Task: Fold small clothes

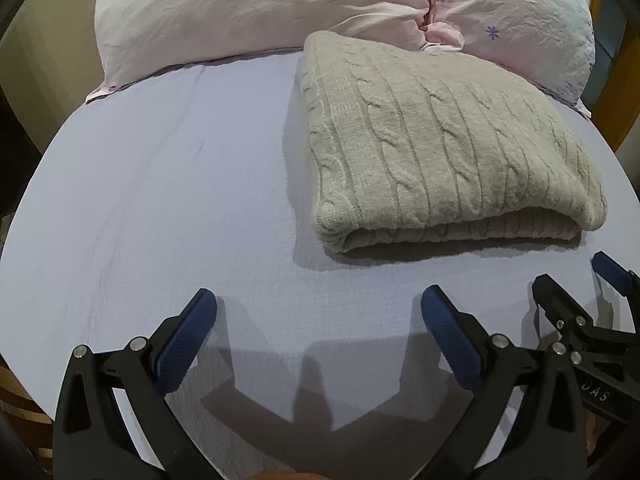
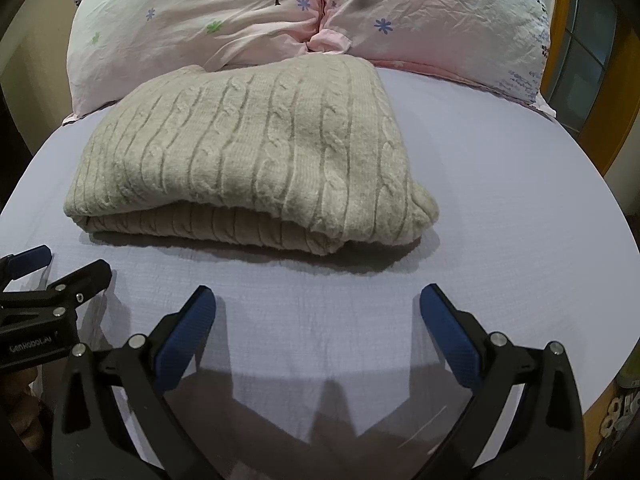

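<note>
A beige cable-knit sweater (image 1: 436,140) lies folded into a thick rectangle on the lavender bed sheet (image 1: 160,200); it also shows in the right wrist view (image 2: 256,152). My left gripper (image 1: 318,300) is open and empty, over bare sheet near the sweater's front left corner. My right gripper (image 2: 318,300) is open and empty, just in front of the sweater's folded front edge. Each gripper shows at the edge of the other's view: the right gripper (image 1: 576,280) and the left gripper (image 2: 60,264).
Two pink floral pillows (image 1: 256,12) (image 2: 436,16) lie behind the sweater at the head of the bed. A wooden frame with glass (image 2: 588,64) stands at the right. The bed's right edge (image 2: 600,360) drops off beside my right gripper.
</note>
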The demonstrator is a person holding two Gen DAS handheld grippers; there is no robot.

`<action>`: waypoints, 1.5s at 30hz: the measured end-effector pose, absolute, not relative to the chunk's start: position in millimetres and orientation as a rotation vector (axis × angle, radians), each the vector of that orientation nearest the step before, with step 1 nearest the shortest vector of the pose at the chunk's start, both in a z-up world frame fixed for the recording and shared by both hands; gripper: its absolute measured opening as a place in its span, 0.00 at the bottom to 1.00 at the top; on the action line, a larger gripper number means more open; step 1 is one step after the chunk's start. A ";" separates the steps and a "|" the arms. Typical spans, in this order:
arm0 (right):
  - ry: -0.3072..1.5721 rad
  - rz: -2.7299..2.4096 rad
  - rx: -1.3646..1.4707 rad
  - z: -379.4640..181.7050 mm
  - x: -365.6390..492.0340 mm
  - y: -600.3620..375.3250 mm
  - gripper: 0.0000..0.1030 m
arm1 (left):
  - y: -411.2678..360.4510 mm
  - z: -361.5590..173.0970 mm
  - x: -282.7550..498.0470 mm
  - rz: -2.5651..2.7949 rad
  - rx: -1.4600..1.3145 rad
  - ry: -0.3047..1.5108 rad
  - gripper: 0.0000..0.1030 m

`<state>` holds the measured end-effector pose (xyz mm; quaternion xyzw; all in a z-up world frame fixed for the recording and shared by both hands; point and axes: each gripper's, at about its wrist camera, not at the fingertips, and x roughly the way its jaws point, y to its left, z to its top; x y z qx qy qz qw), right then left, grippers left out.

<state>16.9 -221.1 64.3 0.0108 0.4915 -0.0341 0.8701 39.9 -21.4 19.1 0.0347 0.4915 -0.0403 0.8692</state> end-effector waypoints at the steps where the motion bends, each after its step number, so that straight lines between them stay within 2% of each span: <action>1: 1.027 -0.071 0.022 64.4 16.6 -221.1 0.98 | -21.3 19.2 39.9 -0.085 0.073 1.028 0.99; 45: 1.022 -0.072 0.022 64.7 15.7 -222.3 0.98 | -15.8 19.2 37.5 -0.088 0.075 1.017 0.99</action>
